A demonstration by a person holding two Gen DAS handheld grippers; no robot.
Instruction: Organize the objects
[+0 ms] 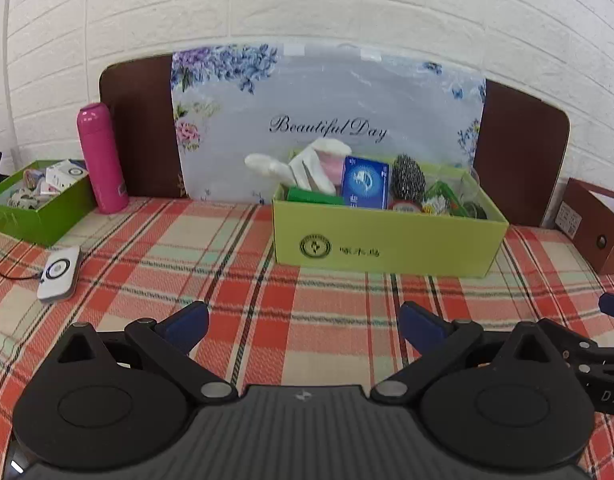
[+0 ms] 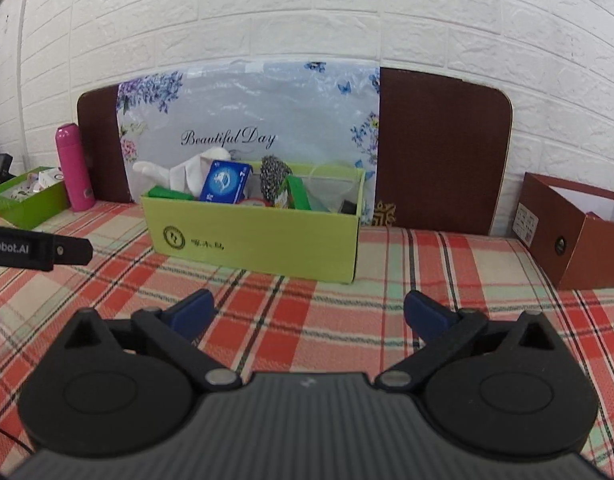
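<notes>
A light green cardboard box (image 1: 387, 246) (image 2: 259, 240) stands on the plaid tablecloth against a floral "Beautiful Day" board. It holds white gloves (image 1: 307, 166) (image 2: 179, 172), a blue packet (image 1: 365, 182) (image 2: 226, 182), a steel scourer (image 1: 409, 178) (image 2: 274, 176) and green items. My left gripper (image 1: 303, 322) hovers open over the cloth in front of the box, nothing between its blue pads. My right gripper (image 2: 310, 314) is likewise open and empty, short of the box's right corner. The left gripper's arm (image 2: 39, 248) shows at the left edge of the right wrist view.
A pink bottle (image 1: 101, 158) (image 2: 73, 168) stands left of the board. A darker green box (image 1: 31, 204) (image 2: 27, 200) of small items sits at far left. A white device (image 1: 59, 274) with a cable lies near it. A brown box (image 1: 595, 224) (image 2: 575, 232) sits at right.
</notes>
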